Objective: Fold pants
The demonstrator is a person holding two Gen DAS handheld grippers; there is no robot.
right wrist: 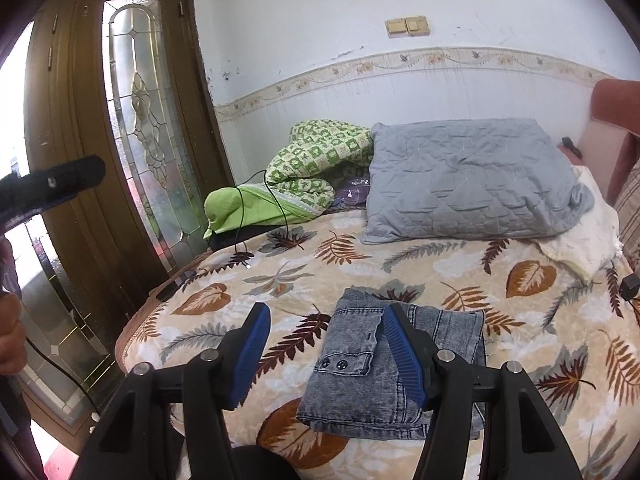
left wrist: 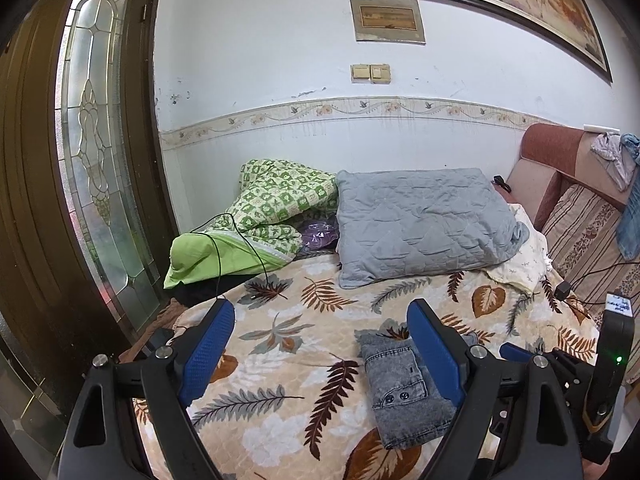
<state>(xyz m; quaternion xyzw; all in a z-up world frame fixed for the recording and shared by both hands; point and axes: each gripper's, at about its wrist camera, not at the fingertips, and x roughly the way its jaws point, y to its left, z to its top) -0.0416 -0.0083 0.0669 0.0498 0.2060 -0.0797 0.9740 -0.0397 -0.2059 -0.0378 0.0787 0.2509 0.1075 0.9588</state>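
Already folded, the grey pants (right wrist: 396, 376) are lying on the leaf-print bedspread (right wrist: 460, 272), their right part hiding behind a blue finger (right wrist: 404, 354). Both the left gripper (left wrist: 320, 352) and right gripper (right wrist: 326, 350) are hanging open, holding nothing.

The bed (right wrist: 400, 272) wears a leaf-patterned blanket. On it lie the folded grey jeans (right wrist: 400, 368) near the front, a grey pillow (right wrist: 468, 180) at the wall, a green quilt (right wrist: 316, 160) beside it, and a black cable (right wrist: 244, 248).
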